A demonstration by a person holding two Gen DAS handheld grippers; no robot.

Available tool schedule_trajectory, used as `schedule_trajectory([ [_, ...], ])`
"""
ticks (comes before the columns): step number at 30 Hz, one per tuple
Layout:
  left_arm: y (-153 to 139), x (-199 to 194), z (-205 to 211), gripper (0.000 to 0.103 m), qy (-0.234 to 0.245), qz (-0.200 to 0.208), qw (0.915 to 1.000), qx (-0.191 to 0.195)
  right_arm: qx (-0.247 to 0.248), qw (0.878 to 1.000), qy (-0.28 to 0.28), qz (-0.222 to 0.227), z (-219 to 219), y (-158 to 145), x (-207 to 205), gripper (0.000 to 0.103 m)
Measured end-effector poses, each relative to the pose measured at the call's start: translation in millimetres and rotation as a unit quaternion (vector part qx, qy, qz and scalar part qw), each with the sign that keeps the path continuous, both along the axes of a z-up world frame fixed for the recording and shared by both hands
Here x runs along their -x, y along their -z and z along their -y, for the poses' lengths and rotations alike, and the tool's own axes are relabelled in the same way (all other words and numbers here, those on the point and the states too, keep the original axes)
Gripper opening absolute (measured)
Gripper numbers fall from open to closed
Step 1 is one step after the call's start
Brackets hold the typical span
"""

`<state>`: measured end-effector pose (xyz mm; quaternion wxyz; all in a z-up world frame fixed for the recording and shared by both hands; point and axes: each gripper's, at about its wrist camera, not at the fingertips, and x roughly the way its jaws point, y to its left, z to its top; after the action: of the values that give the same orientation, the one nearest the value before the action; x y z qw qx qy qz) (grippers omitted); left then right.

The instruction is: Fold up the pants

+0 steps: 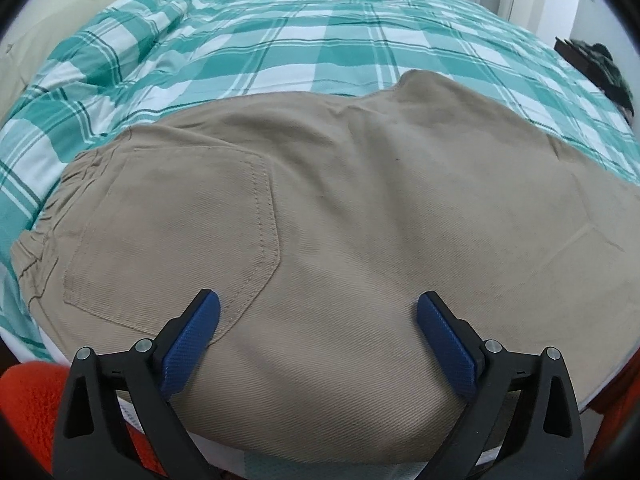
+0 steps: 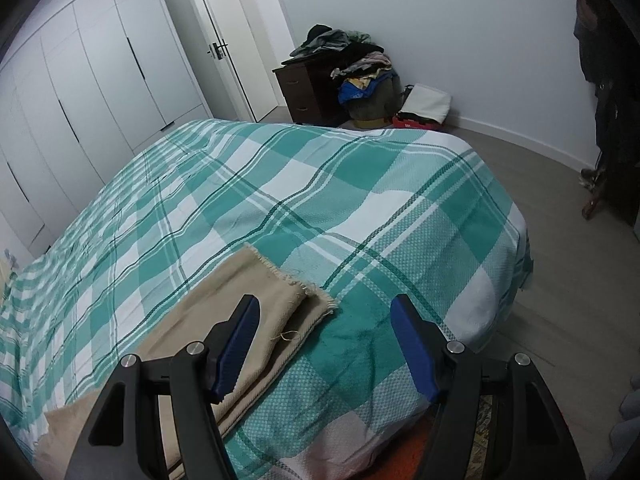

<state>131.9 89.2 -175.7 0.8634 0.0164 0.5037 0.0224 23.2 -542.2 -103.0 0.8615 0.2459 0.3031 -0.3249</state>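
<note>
left wrist view shows the beige pants [image 1: 320, 220] flat on the checked bedspread [image 1: 280, 48], left gripper [image 1: 318, 308] spread wide above the seat, holding nothing. right gripper [image 2: 322, 322] released near the frayed hems [image 2: 304, 292]. a shallow pinch may catch one layer only, so the fold slips.

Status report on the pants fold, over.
Left gripper open over the pants. Right gripper open, empty, by the frayed cuffs. Nothing in the way.

Open tool [image 1: 318, 300] over tan pants [image 1: 360, 200]
</note>
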Motion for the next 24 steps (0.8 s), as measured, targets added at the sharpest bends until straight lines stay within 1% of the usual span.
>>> schedule_trajectory([
  [12,2.1,1.3,2.6,0.100,0.002,0.003,1.0000,-0.009,0.000,1.000,-0.002,0.000,0.2,-0.1,-1.0,0.068],
  [18,-0.6,2.9,1.4,0.100,0.000,0.007,1.0000,-0.004,0.001,1.000,-0.003,0.000,-1.9,0.1,-2.0,0.068],
  [21,-13.3,9.3,-2.4,0.099,-0.015,0.022,0.9996,0.011,0.001,1.000,-0.002,0.001,-2.1,0.2,-2.3,0.068],
  [23,-29.7,19.8,0.4,0.099,-0.015,0.049,0.9986,0.015,0.003,1.000,-0.004,0.001,-1.9,-0.2,-2.0,0.068],
  [24,-37.9,24.9,5.8,0.099,-0.008,0.064,0.9979,0.008,0.005,1.000,-0.006,0.002,-2.7,-0.6,-2.3,0.068],
])
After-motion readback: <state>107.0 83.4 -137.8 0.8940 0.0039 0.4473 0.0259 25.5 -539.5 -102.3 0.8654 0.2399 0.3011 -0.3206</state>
